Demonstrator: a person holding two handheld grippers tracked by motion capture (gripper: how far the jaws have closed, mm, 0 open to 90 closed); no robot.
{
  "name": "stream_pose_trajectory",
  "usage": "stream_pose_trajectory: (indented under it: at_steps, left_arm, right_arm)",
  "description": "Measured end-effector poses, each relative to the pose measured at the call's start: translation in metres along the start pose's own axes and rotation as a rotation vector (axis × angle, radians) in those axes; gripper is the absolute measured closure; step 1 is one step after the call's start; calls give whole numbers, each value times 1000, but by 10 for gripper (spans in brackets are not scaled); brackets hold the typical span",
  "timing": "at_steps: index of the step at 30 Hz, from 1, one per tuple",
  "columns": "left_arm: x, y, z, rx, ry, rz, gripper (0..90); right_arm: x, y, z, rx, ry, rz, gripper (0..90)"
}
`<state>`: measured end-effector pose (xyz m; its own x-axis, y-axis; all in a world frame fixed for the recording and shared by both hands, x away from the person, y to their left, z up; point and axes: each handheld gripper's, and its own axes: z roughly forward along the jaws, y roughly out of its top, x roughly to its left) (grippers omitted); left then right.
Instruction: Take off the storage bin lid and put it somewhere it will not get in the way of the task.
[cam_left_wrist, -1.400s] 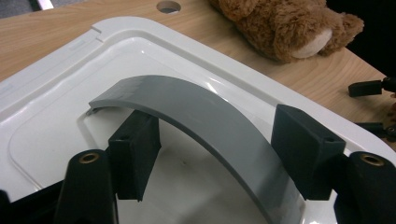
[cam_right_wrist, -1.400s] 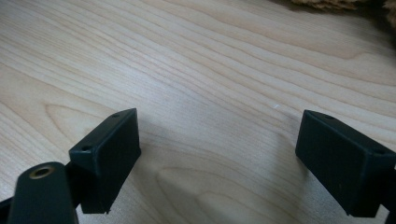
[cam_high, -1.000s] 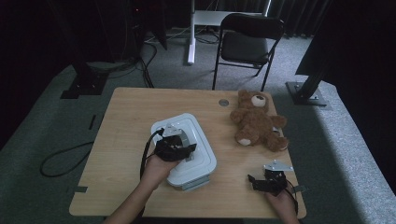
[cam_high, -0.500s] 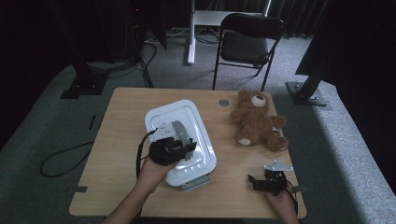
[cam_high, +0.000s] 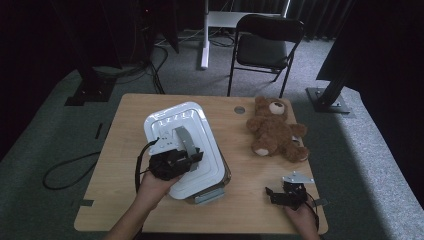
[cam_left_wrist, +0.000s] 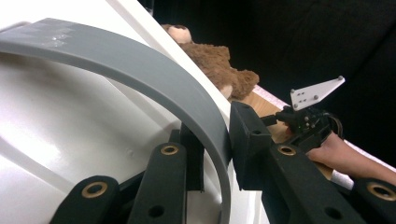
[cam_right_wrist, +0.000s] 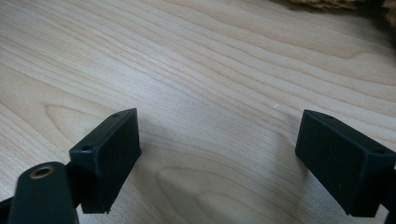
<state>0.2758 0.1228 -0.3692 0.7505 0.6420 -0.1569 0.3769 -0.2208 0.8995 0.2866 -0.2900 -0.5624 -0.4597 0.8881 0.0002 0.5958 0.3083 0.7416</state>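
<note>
**Fingers pinch the lid handle, lid tipped up off the box**

The fingers (cam_left_wrist: 252, 144) of the left gripper (cam_high: 172, 162) are pinched on the grey handle (cam_left_wrist: 140, 70) of the white lid (cam_high: 182, 145), having just closed on it. In the high view the lid sits left of centre, tilted, its far edge raised and its near edge over the box (cam_high: 210, 192) beneath it on the tabletop (cam_high: 120, 150). The right gripper (cam_high: 290, 194) rests low at the lower right of the frame, its fingers (cam_right_wrist: 109, 149) spread wide over bare wood with nothing between them. A brown teddy bear (cam_high: 275, 131) lies at the upper right of the tabletop, well apart from the box. As I judge it, the grasp is made and the lift begun; the lid is not yet clear of the box, and taking it off and setting it down remain.
</note>
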Motion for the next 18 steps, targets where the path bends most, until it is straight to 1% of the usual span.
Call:
stream_pose_trajectory:
  at_steps: [5, 8, 13, 15, 16, 18]
  left_arm:
    - [4, 0, -14, -16, 9, -7, 771]
    - [8, 1, -25, -31, 10, -14, 770]
    - [16, 2, -42, -38, 46, -11, 771]
    - [18, 1, -46, -36, 46, -10, 785]
    - [18, 0, -48, -40, 55, -11, 788]
    - [20, -1, -53, -40, 49, -9, 787]
  right_arm:
    - [0, 0, 0, 0, 0, 1, 132]
    - [0, 0, 0, 0, 0, 1, 132]
    - [0, 0, 0, 0, 0, 1, 132]
    - [0, 0, 0, 0, 0, 2, 132]
    - [0, 0, 0, 0, 0, 1, 132]
    - [0, 0, 0, 0, -1, 1, 132]
